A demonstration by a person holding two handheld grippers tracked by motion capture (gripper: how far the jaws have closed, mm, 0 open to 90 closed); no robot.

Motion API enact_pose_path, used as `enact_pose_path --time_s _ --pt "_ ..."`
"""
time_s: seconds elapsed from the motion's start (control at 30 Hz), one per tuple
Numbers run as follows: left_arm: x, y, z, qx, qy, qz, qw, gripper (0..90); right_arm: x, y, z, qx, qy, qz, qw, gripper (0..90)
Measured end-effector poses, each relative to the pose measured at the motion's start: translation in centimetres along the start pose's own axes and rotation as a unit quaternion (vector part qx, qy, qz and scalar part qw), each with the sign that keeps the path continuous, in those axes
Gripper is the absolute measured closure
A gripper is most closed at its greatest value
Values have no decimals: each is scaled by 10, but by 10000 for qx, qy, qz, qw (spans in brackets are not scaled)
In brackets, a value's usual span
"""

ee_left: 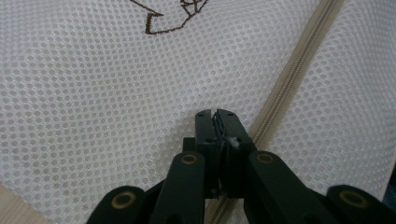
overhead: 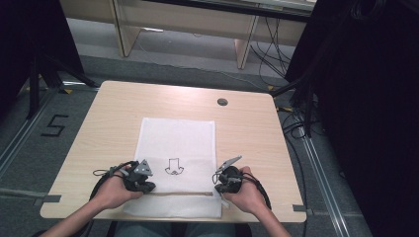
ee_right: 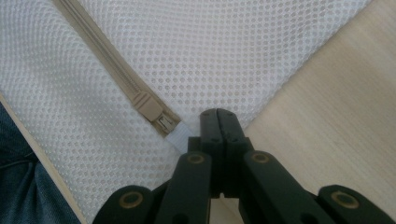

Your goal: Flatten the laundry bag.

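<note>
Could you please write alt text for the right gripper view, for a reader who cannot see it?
The right tool, its black jaws closed together, pinches the edge of a white mesh bag just beside the beige zipper slider. The zipper runs diagonally up to the left, and the light wooden table lies to the right.

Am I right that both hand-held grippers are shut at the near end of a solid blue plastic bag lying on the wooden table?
Not quite: the bag is white mesh, as the left gripper view shows. Both hand-held grippers, left and right, are shut at its near end on the wooden table.
</note>
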State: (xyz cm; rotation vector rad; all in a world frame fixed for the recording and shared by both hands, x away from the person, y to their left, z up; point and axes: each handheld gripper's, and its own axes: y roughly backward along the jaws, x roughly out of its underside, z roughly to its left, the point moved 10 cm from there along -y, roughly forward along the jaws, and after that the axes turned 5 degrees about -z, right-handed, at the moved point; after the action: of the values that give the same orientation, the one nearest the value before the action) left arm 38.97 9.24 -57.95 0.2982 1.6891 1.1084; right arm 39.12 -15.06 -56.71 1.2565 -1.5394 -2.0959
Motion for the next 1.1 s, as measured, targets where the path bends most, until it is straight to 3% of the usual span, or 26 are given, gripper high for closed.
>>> enact_pose_path --time_s 0.07,0.17,0.2,0.43,0.47,0.57,0.77,0.83,0.87,0.9,0.93,1.1 --pt "-2 -2 -1 -57 181 -100 9998 875 0 0 0 9 85 13 10000 900" --pt "-4 -3 1 -81 144 -125 9998 877 2 0 3 42 86 79 9999 900" --pt "-3 -3 3 -114 43 -70 9999 877 3 0 3 58 84 81 9999 900" --pt "-3 -3 3 -212 237 -189 9993 872 3 -1 6 56 2 57 10000 900" --pt "-3 -2 4 -227 183 -192 9994 864 4 0 6 83 -96 118 9998 900" --pt "-2 -1 3 -230 207 -230 9993 823 -1 2 5 62 -102 -91 9999 900" --pt "-16 3 8 -353 355 -807 9955 664 -9 21 -5 312 -342 -684 9966 882" --pt "-20 5 12 -510 296 -910 9941 612 -9 26 -12 425 -394 -854 9947 865" --pt "-22 6 11 -446 385 -1001 9932 592 -7 28 -14 460 -503 -861 9939 857" --pt "-24 7 12 -449 336 -1076 9926 572 -6 29 -15 453 -557 -858 9937 845" --pt "-26 7 11 -396 499 -1158 9912 551 -4 30 -17 468 -610 -860 9933 837" --pt "-32 6 8 -242 511 -1318 9897 485 1 31 -23 518 -700 -922 9919 824"
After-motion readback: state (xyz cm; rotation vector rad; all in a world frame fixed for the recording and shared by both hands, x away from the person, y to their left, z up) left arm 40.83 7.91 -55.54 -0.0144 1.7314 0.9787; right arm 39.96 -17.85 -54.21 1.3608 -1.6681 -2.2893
